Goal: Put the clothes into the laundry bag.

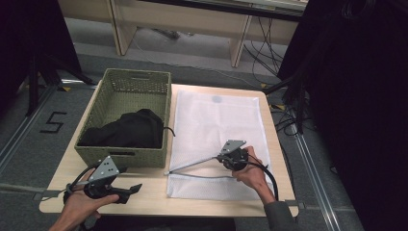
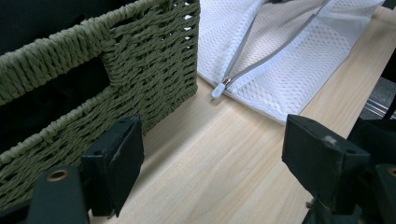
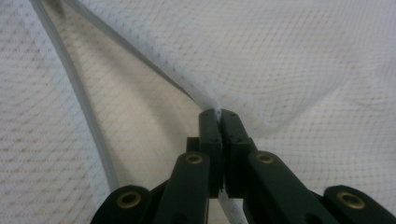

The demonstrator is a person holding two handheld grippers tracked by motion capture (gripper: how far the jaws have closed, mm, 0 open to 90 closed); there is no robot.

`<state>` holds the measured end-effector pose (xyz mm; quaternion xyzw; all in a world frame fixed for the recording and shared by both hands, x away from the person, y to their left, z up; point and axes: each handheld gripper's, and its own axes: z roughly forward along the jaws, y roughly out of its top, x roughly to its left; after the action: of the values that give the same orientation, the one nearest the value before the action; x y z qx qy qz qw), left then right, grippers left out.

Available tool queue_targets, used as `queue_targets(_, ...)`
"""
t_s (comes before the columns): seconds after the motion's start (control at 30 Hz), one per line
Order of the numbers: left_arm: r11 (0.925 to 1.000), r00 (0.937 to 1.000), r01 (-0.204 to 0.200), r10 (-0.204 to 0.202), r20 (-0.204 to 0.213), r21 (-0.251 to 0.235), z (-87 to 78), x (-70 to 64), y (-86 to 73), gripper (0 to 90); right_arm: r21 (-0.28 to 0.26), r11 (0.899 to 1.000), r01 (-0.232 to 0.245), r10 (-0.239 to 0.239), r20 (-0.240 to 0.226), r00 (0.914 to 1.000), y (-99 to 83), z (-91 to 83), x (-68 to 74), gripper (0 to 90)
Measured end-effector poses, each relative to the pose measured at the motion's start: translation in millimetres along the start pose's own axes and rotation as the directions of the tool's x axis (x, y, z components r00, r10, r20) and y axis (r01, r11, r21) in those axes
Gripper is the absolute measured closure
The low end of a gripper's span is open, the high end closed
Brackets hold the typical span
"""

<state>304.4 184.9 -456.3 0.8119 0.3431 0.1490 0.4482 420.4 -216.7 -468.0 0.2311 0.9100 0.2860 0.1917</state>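
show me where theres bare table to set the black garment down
Bare wood runs along the near table edge, in front of the woven basket, beside the open left gripper. The right half is crowded: mesh laundry bag, its edge pinched by the right gripper.

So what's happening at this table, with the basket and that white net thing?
A person holds a gripper in each hand. The right gripper is shut on the upper edge of a white mesh laundry bag, lifting it so the unzipped mouth gapes open. The left gripper, jaws open and holding nothing, hovers by the near corner of the green woven basket, where a black garment lies inside.
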Motion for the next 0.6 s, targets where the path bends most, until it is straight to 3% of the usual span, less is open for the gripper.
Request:
queue_targets(0.07, 1.0, 1.0, -0.001, 0.001, -0.001, 0.0, -0.1, 0.1, 0.0, 20.5, -0.017, 1.0, 0.023, -0.023, 0.038, 0.999, 4.9, -6.9, -2.1, 89.5)
queue_targets(0.4, 1.0, 1.0, 0.002, -0.002, 0.003, -0.001, -0.3, 0.6, 0.2, 20.5, -0.098, 0.995, 0.031, -0.021, 0.108, 0.9939, 29.5, -32.6, -6.5, 89.5)
queue_targets(0.53, 0.9999, 0.9999, 0.01, -0.01, -0.008, -0.008, -1.3, 1.1, 0.7, 20.5, -0.136, 0.989, 0.048, -0.026, 0.157, 0.9873, 42.3, -44.6, -14.1, 89.5)
queue_targets(0.6, 1.0, 1.0, -0.004, 0.004, -0.005, 0.004, -2.3, 2.6, 1.2, 20.5, -0.145, 0.988, 0.051, -0.028, 0.16, 0.9867, 44.2, -47.2, -16.2, 89.5)
